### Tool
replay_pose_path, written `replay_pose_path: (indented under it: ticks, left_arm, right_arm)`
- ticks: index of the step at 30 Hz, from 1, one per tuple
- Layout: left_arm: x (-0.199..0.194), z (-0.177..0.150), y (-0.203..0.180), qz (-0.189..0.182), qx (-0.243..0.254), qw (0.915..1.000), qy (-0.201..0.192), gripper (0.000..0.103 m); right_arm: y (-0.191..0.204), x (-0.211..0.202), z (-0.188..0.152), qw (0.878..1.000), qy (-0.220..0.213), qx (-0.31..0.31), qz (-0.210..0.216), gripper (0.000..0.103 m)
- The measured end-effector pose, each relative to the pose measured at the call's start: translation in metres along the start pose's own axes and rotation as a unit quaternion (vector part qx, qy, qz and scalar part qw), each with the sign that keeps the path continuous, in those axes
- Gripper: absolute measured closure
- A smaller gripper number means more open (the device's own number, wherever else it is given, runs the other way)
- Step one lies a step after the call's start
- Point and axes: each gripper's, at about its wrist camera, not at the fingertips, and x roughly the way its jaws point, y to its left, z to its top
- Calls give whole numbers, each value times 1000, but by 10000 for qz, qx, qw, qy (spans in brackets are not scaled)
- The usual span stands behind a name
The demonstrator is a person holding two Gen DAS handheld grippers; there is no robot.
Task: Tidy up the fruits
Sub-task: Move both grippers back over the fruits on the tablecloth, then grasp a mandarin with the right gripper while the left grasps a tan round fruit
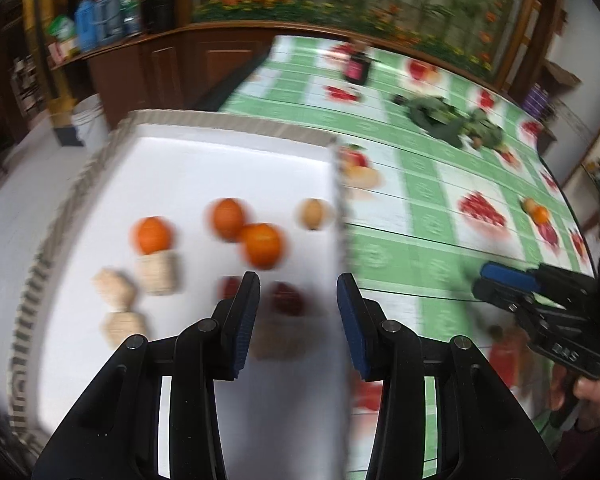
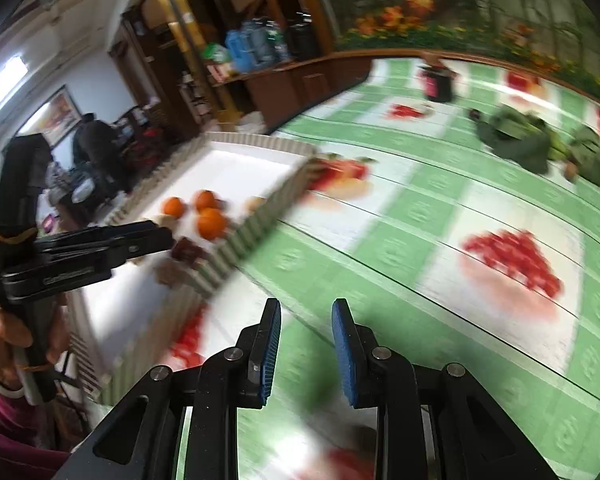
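Left gripper point(image 1: 298, 280): jaws partly apart, empty, above white corrugated-rim tray point(image 1: 228, 124). Right gripper point(image 2: 306, 306): narrow gap, empty. Risk: blurred sweep may bump round orange fruits point(image 1: 260, 245), scattering sorted rows.

The tablecloth point(image 1: 420, 216) is green-and-white check printed with red fruit. At centre left of the left wrist view, the tray point(image 1: 228, 164) is white with a beige ribbed rim. In it lie three oranges point(image 1: 260, 245), bright orange, and dark red fruit point(image 1: 287, 299). Both grippers' pads point(image 1: 244, 320) are blue on black.
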Motion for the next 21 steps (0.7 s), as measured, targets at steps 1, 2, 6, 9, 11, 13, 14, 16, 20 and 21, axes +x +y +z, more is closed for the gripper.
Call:
replay_pose_path:
  ticks: [1,2,6,9,11,13,14,16,20,21]
  left_arm:
    - [2,0,-10,-74,88,9999,20,63]
    - [6,1,-23,-148,182,9997,52,63]
    - [17,5,-64,-475,454,9976,203,63]
    - [21,8,-94,-678,660,9952,251,63]
    - [26,11,-113,-818,775,9932,296,63]
    - [30,14,-129,-920,864,9913,366,63]
    - [34,15,-139,-965,926,9902,396,63]
    - [39,19,-152,-1004,1020,9888,424,63]
    - [52,28,-179,-1133,1160,9856,489,63]
    - [55,31,-186,-1167,1186,9847,518,63]
  right_arm:
    - [-10,-4,-4,9999,5,47,-163,77]
    - [-18,-9,-8,9996,6,98,-266,76]
    - [-57,-29,-21,9965,-50,388,-733,74]
    - [-91,-49,-28,9906,-118,601,-1221,73]
    - [-115,-64,-32,9852,-176,788,-1513,70]
    - [-148,-77,-35,9780,-211,1028,-1804,67]
    - [-159,-82,-36,9748,-223,1113,-1919,67]
    - [-181,-92,-38,9684,-265,1298,-2114,67]
    - [-212,-104,-33,9661,-407,1539,-2035,66]
    - [-215,-103,-30,9669,-406,1521,-2009,66]
